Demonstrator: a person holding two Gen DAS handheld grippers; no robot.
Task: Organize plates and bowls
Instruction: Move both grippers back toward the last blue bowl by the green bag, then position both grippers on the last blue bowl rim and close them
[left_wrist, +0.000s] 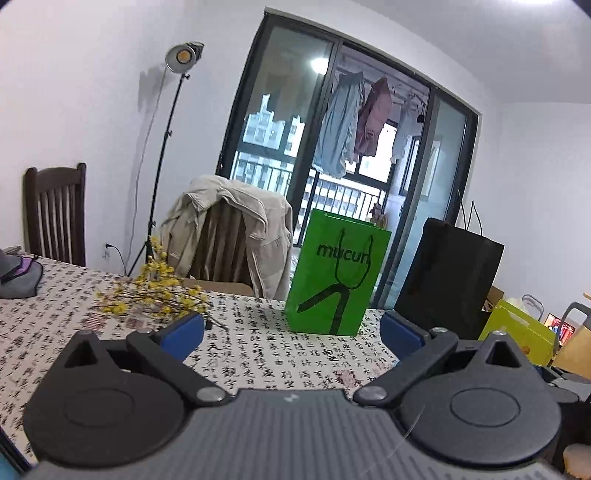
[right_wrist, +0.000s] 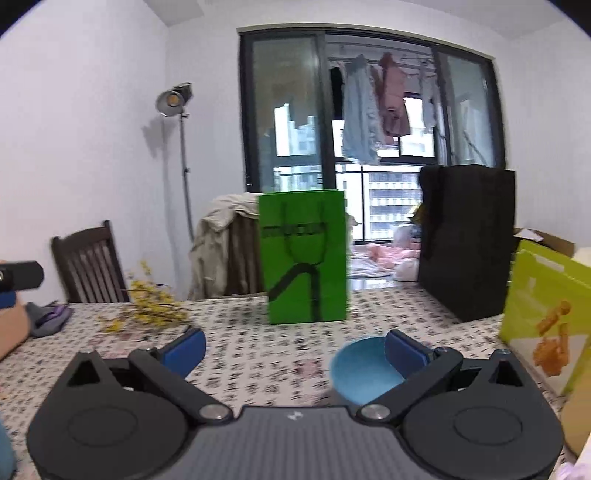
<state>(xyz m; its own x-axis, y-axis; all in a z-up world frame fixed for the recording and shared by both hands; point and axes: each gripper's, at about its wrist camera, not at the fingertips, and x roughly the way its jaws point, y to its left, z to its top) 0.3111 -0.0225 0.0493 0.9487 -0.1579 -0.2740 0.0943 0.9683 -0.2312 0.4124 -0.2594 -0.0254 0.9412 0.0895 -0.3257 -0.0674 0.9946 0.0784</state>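
The right tongs (right_wrist: 295, 350) stand spread wide and grip nothing, their blue pads level above the surface (right_wrist: 258, 354). Just inside the right-hand pad sits a blue bowl (right_wrist: 360, 373), close to the near edge of the surface; whether that pad touches its rim I cannot tell, for the view is smeared with motion blur. The left tongs (left_wrist: 291, 332) are likewise spread and bare, hovering over the patterned cloth with no dish between them. To my eye the job is at its start: the right tongs look to be lining up on the bowl, and the next move would call for shifting rightward so the rim falls between the pads before pressing them together. Farther out, a green paper bag (left_wrist: 332, 280) stands upright near the middle of the surface, a black bag (left_wrist: 447, 277) toward the far right corner, a sprig of yellow flowers (left_wrist: 155, 291) along the left side. No plates show in either view. The bowl's near side is cut off by the tongs' body, and a yellow-green box (right_wrist: 543, 317) at the right edge runs out of frame.
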